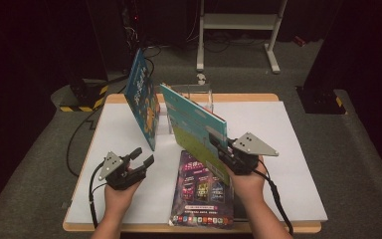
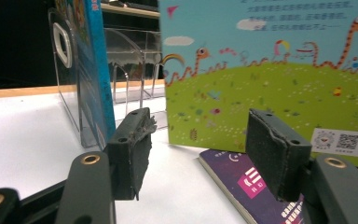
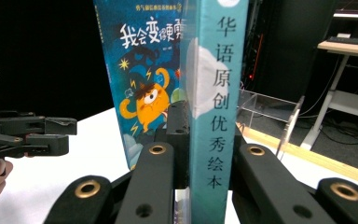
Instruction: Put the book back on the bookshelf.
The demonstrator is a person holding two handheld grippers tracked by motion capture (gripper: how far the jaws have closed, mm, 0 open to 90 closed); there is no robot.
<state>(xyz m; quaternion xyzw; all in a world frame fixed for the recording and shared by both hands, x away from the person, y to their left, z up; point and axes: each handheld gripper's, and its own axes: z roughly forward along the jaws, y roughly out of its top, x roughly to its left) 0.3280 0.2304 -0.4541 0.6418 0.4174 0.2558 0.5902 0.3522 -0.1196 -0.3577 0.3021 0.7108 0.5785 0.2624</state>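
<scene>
Left hand-held gripper [image 1: 143, 157]: near left of the desk [image 1: 288, 149], jaws spread with nothing between them, pointing toward the books.
Left pads [image 2: 137, 154]: worn rubber, apart, hovering just above the white desk top.
Blue monster book [image 1: 143, 99]: stands upright at the far left of centre, leaning against the clear acrylic stand [image 1: 199, 97]; cover shows an orange one-eyed creature.
Purple book [image 1: 201, 191]: lies flat at the near centre of the desk, between the two hands, its near edge at the desk's front.
Green-and-teal picture book [image 1: 196, 129]: held upright and tilted, right of the blue one, its lower edge over the far end of the purple book.
Right hand-held gripper [image 1: 219, 144]: right of centre, jaws pressed onto the picture book's spine [image 3: 216, 116], pinching it from both sides.
</scene>
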